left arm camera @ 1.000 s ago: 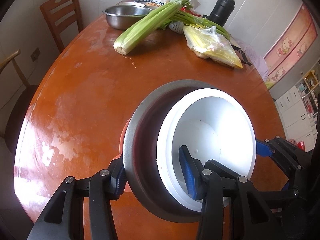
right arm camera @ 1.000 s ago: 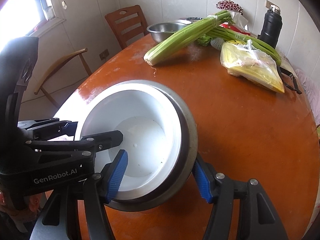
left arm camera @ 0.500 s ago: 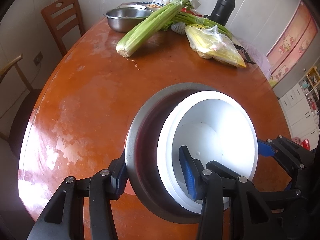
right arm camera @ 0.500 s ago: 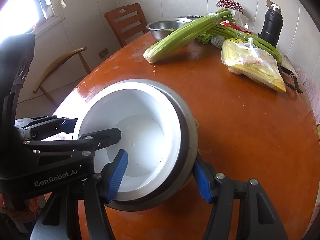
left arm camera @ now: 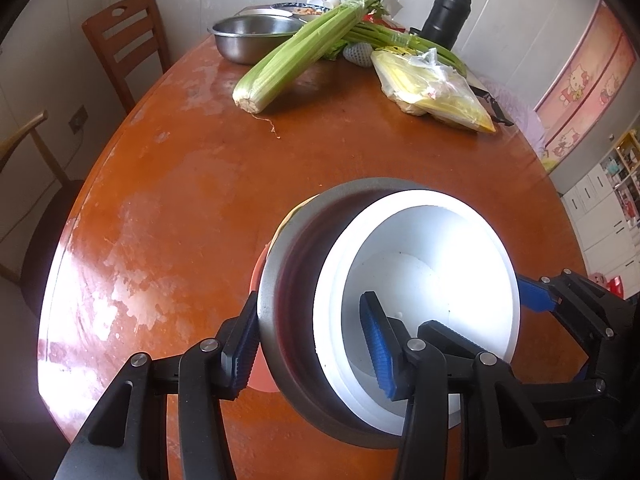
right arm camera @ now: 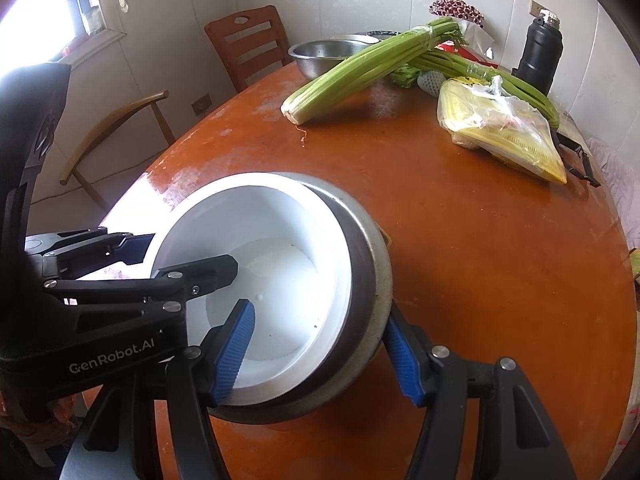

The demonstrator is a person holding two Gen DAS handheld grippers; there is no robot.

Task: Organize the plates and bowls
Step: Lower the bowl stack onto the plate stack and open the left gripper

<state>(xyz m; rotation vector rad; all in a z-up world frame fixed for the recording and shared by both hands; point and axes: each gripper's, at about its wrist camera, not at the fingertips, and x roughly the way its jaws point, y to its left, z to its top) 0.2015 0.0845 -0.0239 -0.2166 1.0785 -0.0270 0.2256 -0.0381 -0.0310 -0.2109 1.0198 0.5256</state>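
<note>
A white bowl sits nested inside a steel bowl, with an orange piece showing beneath. Both grippers hold this stack above the near part of the round wooden table. My left gripper is shut on the stack's rim, one finger outside the steel wall, one inside the white bowl. My right gripper is shut on the opposite rim of the white bowl and steel bowl the same way. Each gripper shows in the other's view.
At the table's far side lie a steel basin, celery bunches, a bag of yellow food, a black flask and tongs. Wooden chairs stand at the left edge.
The bowl stack, held by both grippers, has moved forward and slightly up over the table. The grips on the rim are unchanged.
</note>
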